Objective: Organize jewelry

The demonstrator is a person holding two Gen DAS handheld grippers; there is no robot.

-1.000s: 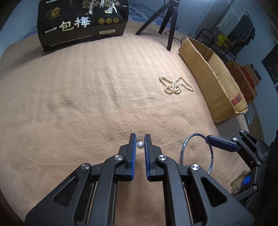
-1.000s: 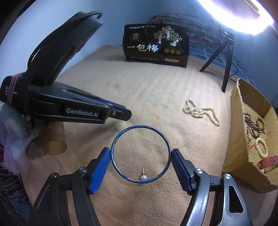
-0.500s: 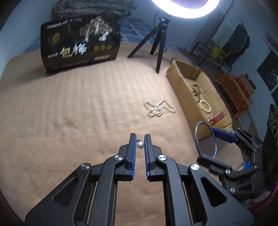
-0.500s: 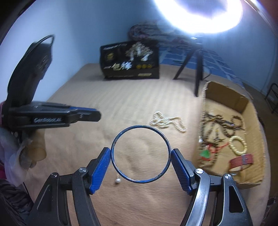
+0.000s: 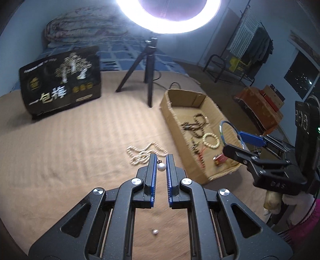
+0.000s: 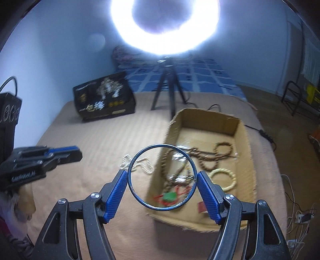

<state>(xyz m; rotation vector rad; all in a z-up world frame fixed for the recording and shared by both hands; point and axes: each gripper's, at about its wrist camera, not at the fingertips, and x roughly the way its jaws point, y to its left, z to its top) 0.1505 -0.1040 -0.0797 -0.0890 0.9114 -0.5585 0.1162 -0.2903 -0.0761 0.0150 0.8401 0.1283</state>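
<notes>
Left gripper (image 5: 161, 160) clamped on pearl earring (image 5: 161, 166), short of box (image 5: 212, 176). Right gripper (image 6: 162, 178) gripped blue bangle (image 6: 140, 197), above box's near wall.

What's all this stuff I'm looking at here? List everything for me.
Pearl earring: one, white, between the left gripper's fingers.
Loose pearl: one, white, on the blanket below that gripper.
Bangle: one, blue, held by the right gripper.
Pearl necklace: one, cream, on the blanket beside the box.
Cardboard box: one, brown, holding bead bracelets.
Black bag: one, far side.
Ring light: one, white, on a tripod.
Blanket: one, tan.
Left gripper: black, blue pads.
Right gripper: same.
</notes>
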